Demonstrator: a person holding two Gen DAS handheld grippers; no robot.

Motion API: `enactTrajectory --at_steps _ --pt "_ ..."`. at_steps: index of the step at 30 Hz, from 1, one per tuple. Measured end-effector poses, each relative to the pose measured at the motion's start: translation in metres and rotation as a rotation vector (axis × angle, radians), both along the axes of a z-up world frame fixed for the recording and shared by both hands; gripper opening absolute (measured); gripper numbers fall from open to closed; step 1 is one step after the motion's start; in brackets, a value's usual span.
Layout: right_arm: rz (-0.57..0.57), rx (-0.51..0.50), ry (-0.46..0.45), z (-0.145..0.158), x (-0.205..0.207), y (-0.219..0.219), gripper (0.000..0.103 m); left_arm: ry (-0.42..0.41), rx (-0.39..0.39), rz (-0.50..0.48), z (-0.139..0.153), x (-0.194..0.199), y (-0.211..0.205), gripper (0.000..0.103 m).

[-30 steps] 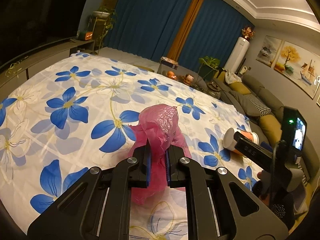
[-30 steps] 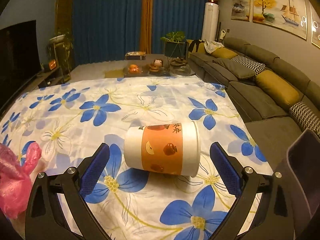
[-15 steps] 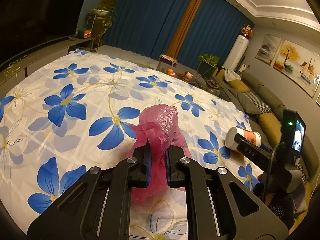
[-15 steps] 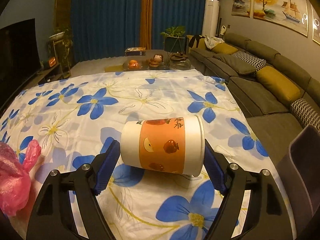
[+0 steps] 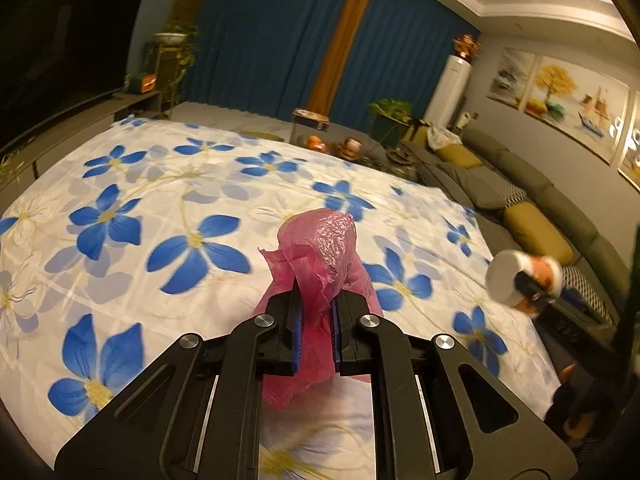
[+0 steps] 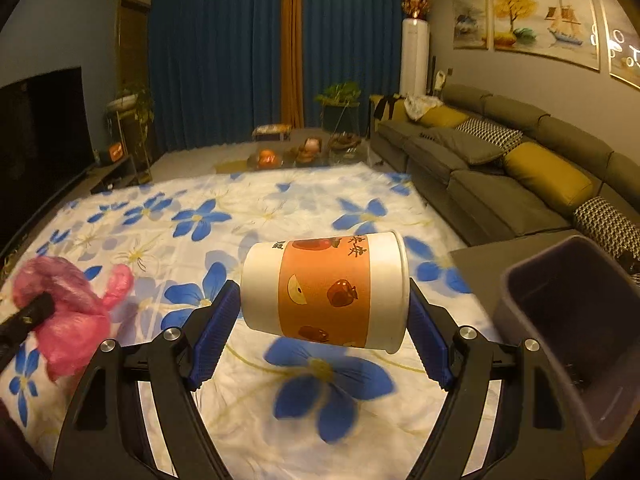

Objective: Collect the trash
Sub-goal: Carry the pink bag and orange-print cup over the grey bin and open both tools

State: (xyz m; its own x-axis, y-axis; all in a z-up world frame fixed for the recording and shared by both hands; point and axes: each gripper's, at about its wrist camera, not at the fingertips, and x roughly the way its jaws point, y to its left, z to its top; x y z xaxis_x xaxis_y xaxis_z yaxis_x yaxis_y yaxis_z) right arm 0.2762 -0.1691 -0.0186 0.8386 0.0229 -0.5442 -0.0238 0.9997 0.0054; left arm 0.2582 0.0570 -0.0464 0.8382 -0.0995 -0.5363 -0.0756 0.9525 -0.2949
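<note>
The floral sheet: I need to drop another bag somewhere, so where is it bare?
The floral sheet is bare from the pink plastic bag back to the curtains. Crowded only on the sofa side: paper cup, grey bin.

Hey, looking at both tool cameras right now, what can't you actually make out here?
- Bin, right wrist view: far side cut off by the frame edge; its inside too dark to read.
- Paper cup, left wrist view: blurred, print unreadable.
- Pink plastic bag, left wrist view: lower part hidden behind the left tool.
- Cup's mouth, right wrist view: covered by a pad.
</note>
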Motion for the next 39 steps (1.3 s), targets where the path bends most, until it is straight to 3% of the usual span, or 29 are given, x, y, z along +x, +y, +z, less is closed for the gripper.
enactTrajectory --at_steps 7,17,25,29,39 --pt "-0.025 0.041 -0.077 0.025 -0.05 -0.042 0.078 -0.03 0.028 -0.119 0.014 -0.013 -0.049 0.01" --pt "-0.148 0.043 -0.141 0.031 -0.097 -0.118 0.078 -0.093 0.068 -0.374 0.044 -0.02 -0.159 0.01" --pt "-0.278 0.062 -0.165 0.019 -0.108 -0.18 0.078 -0.144 0.097 -0.563 0.061 -0.013 -0.257 0.01" --pt "-0.312 0.075 -0.169 0.014 -0.111 -0.199 0.078 -0.123 0.086 -0.616 0.057 -0.004 -0.292 0.01" --pt "-0.319 0.057 -0.147 -0.003 -0.103 -0.22 0.078 -0.071 0.079 -0.694 0.041 0.021 -0.339 0.011"
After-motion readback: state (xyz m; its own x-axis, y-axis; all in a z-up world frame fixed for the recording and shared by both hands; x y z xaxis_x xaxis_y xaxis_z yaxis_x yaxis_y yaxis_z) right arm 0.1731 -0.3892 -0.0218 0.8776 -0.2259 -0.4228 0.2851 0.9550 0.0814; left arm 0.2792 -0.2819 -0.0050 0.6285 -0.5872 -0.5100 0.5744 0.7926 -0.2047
